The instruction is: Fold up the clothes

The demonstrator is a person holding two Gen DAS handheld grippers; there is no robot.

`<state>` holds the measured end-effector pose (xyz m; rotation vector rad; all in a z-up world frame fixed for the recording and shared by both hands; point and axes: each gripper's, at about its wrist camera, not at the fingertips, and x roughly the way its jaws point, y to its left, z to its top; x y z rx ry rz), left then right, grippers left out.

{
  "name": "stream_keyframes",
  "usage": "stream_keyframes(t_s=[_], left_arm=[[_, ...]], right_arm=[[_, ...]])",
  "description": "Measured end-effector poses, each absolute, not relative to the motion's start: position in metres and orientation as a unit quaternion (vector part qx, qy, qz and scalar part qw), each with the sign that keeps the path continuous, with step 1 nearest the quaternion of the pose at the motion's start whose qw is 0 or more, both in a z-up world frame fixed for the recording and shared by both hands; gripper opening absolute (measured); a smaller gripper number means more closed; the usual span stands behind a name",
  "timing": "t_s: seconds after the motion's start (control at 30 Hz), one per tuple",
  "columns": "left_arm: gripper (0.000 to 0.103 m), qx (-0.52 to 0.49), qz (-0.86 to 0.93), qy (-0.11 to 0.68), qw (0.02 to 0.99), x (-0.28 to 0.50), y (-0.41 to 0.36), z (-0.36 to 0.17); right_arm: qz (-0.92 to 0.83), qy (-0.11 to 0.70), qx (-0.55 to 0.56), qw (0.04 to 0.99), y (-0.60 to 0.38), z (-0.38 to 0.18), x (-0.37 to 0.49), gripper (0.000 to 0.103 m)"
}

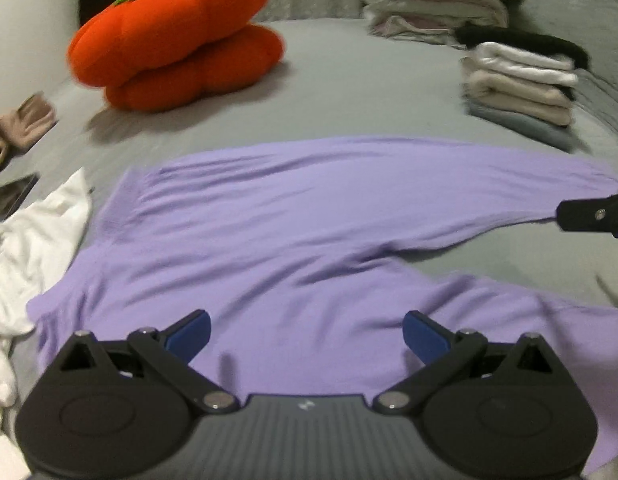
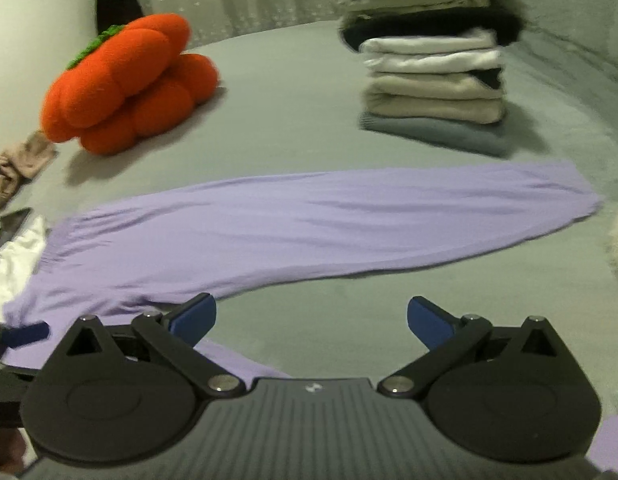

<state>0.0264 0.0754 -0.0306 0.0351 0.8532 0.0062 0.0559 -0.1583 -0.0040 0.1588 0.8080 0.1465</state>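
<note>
A pair of lavender trousers (image 1: 293, 236) lies spread flat on the grey bed, waistband to the left, legs running right; it also shows in the right wrist view (image 2: 309, 224). My left gripper (image 1: 307, 334) is open and empty, hovering over the near part of the trousers. My right gripper (image 2: 311, 320) is open and empty, over bare bed between the two legs. Its dark body shows at the right edge of the left wrist view (image 1: 597, 216), beside the far leg's cuff. The left gripper's blue fingertip (image 2: 25, 334) shows at the left of the right wrist view.
An orange pumpkin plush (image 1: 177, 36) sits at the back left. A stack of folded clothes (image 2: 433, 88) stands at the back right, with another pile (image 1: 437, 0) behind it. A crumpled white garment (image 1: 33, 248) and a beige one (image 1: 21, 128) lie at the left.
</note>
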Motion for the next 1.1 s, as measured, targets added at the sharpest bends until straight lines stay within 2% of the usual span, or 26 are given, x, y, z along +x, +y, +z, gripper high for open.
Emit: stream_keyframes(t_s=[0.53, 0.73, 0.87, 0.93, 1.0, 1.1], left_arm=[[0.102, -0.09, 0.057, 0.372, 0.922, 0.044, 0.147, -0.035], [0.1, -0.115, 0.063, 0.362, 0.923, 0.051, 0.161, -0.03], [0.089, -0.136, 0.078, 0.369, 0.916, 0.056, 0.173, -0.034], [0.079, -0.151, 0.082, 0.375, 0.911, 0.058, 0.18, -0.036], [0.064, -0.16, 0.085, 0.378, 0.908, 0.06, 0.188, -0.037], [0.059, -0.157, 0.093, 0.373, 0.91, 0.062, 0.197, -0.038]], right_arm=[[0.104, 0.4, 0.179, 0.893, -0.116, -0.022, 0.083, 0.103], [0.116, 0.411, 0.154, 0.891, -0.091, -0.019, 0.098, 0.103], [0.14, 0.41, 0.109, 0.895, -0.069, -0.016, 0.112, 0.103], [0.154, 0.406, 0.086, 0.896, -0.059, -0.015, 0.12, 0.103], [0.171, 0.405, 0.067, 0.896, -0.05, -0.015, 0.128, 0.103], [0.192, 0.406, 0.042, 0.892, -0.039, -0.017, 0.14, 0.103]])
